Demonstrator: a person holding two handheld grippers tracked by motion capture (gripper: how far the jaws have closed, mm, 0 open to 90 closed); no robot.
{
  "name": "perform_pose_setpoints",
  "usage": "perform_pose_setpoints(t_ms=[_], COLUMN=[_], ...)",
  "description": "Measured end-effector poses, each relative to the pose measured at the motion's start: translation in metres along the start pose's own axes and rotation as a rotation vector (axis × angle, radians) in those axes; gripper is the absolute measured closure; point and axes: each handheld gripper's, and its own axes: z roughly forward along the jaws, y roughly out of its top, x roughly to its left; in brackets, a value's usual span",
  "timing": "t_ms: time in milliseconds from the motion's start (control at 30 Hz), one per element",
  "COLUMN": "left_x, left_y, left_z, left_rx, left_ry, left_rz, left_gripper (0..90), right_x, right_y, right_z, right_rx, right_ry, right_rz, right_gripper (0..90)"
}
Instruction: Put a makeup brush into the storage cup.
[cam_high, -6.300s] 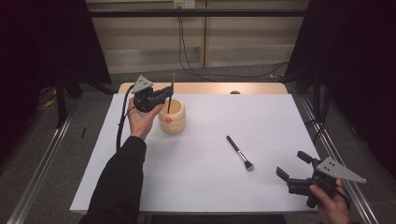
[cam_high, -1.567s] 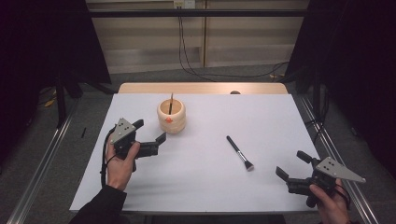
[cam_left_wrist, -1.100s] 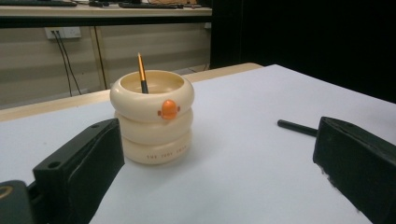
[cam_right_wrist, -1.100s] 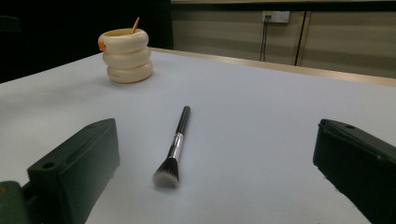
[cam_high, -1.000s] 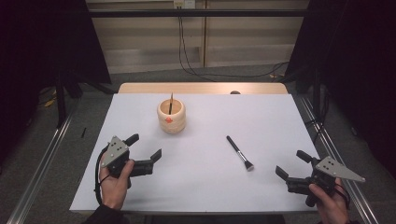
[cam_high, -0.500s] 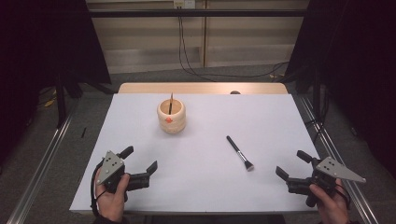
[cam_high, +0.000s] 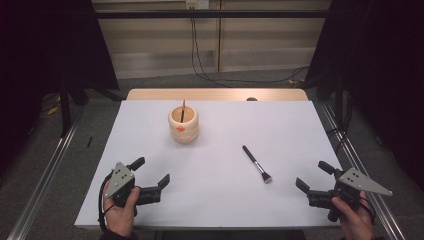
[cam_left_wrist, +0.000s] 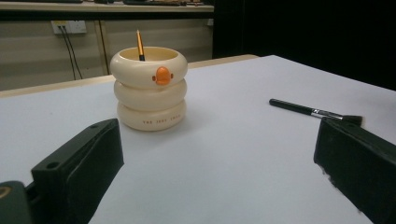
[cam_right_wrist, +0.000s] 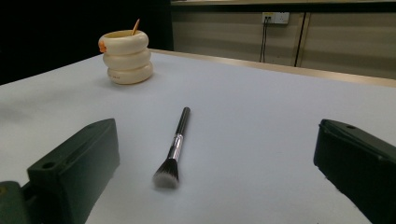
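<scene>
Brush (cam_high: 257, 164) lies just ahead of right gripper (cam_high: 312, 177), untouched.

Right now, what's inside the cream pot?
One thin stick-like handle stands in the pot, leaning on its rim. Its lower end and the pot's bottom are hidden by the wall.

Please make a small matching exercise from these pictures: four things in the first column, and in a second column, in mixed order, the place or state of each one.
Things:
1. makeup brush
2. cream holder
3. thin stick
4. left gripper

Places or states:
A. standing in the holder, tip above the rim
B. held low at the near left of the table, jaws open
C. lying flat on the white table, bristles toward the person
D. upright, with an orange mark on its side

Pairs: 1-C, 2-D, 3-A, 4-B
</scene>
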Motion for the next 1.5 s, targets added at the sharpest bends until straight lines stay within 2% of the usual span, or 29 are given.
perform_pose_setpoints(t_ms=[167, 233, 300, 500, 633, 833, 933, 1100, 1167, 1233, 1333, 1433, 1500], left_x=[-0.001, -0.002, -0.003, -0.004, -0.002, -0.003, -0.003, 0.000, 0.002, 0.003, 0.002, 0.002, 0.003], left_y=[0.001, 0.001, 0.002, 0.001, 0.000, 0.001, 0.001, 0.000, -0.001, -0.001, -0.001, -0.001, -0.001], left_z=[0.001, 0.001, 0.000, 0.003, 0.002, 0.001, 0.001, 0.002, 0.002, 0.002, 0.003, 0.002, 0.002], left_rx=[-0.003, -0.012, -0.043, -0.025, -0.020, -0.032, -0.031, -0.017, -0.010, -0.017, -0.017, -0.017, -0.018], left_ry=[0.010, -0.003, -0.024, -0.038, -0.031, -0.037, -0.038, -0.014, -0.001, -0.004, -0.016, -0.016, -0.019], left_rz=[-0.004, 0.004, 0.000, -0.005, -0.020, -0.008, -0.008, -0.025, -0.034, -0.045, -0.047, -0.039, -0.047], left_gripper=[1.4, 1.4, 1.4, 1.4, 1.4, 1.4, 1.4, 1.4, 1.4, 1.4, 1.4, 1.4, 1.4], right_x=[0.000, 0.001, 0.001, 0.001, 0.001, 0.001, 0.001, 0.002, 0.001, 0.000, -0.001, -0.002, -0.004], right_y=[0.000, 0.000, 0.001, 0.004, 0.008, 0.022, 0.026, 0.035, 0.039, 0.043, 0.050, 0.057, 0.061], right_z=[0.000, 0.001, 0.001, 0.004, 0.012, 0.027, 0.035, 0.047, 0.051, 0.056, 0.064, 0.073, 0.078], right_rx=[-0.006, -0.008, -0.019, -0.040, -0.042, -0.091, -0.091, -0.104, -0.094, -0.089, -0.094, -0.105, -0.118], right_ry=[0.000, 0.008, 0.010, 0.008, 0.010, 0.008, 0.008, 0.012, 0.018, 0.016, 0.033, 0.023, 0.033], right_rz=[-0.003, -0.008, -0.010, -0.014, -0.025, -0.031, -0.044, -0.051, -0.049, -0.068, -0.071, -0.065, -0.067], right_gripper=[0.0, 0.0, 0.0, 0.0, 0.0, 0.0, 0.0, 0.0, 0.0, 0.0, 0.0, 0.3, 0.6])
